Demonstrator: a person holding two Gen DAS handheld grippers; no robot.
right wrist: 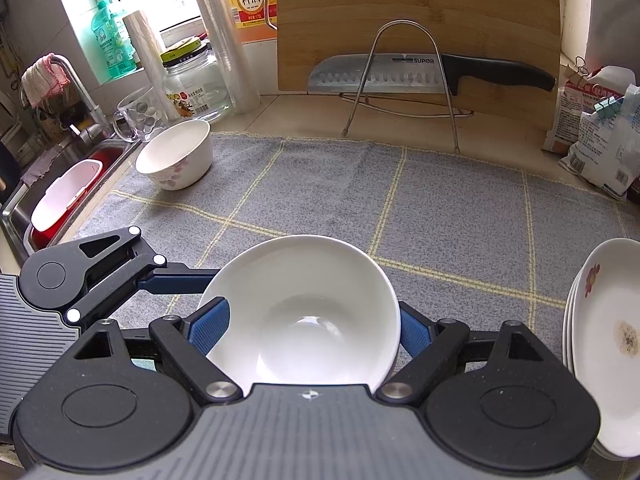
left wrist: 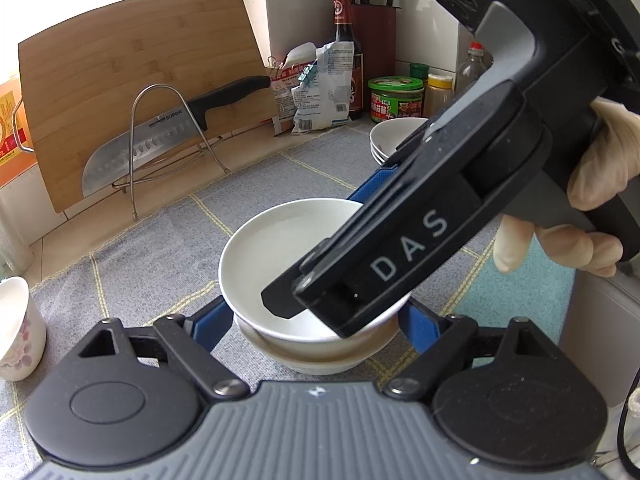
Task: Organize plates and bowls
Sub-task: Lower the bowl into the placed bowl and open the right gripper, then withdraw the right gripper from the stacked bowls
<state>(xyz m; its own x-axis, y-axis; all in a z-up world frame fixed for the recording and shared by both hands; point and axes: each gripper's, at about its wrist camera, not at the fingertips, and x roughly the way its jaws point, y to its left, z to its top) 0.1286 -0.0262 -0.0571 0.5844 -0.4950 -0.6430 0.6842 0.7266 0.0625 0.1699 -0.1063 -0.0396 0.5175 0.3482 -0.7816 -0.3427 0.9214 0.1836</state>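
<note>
**White bowl in my right claw, over the bowl by my left**

My right claw [right wrist: 304, 330] is closed on a plain white bowl [right wrist: 300, 316]: its blue pads [right wrist: 210, 326] press the bowl's sides. In the left view that bowl [left wrist: 288, 264] sits in a second bowl [left wrist: 320, 354] on the grey cloth [left wrist: 168, 248] that covers the bench. My left claw [left wrist: 316, 322] is spread wide, its blue pads [left wrist: 212, 320] flanking the two bowls; I cannot tell whether they touch the lower one. A stack of flowered plates [right wrist: 604, 344] lies to my right, and a flowered bowl [right wrist: 176, 156] stands far off near the sink [right wrist: 60, 196]. A cutting board [right wrist: 416, 24] and knife [right wrist: 420, 74] lean at the back.
</note>
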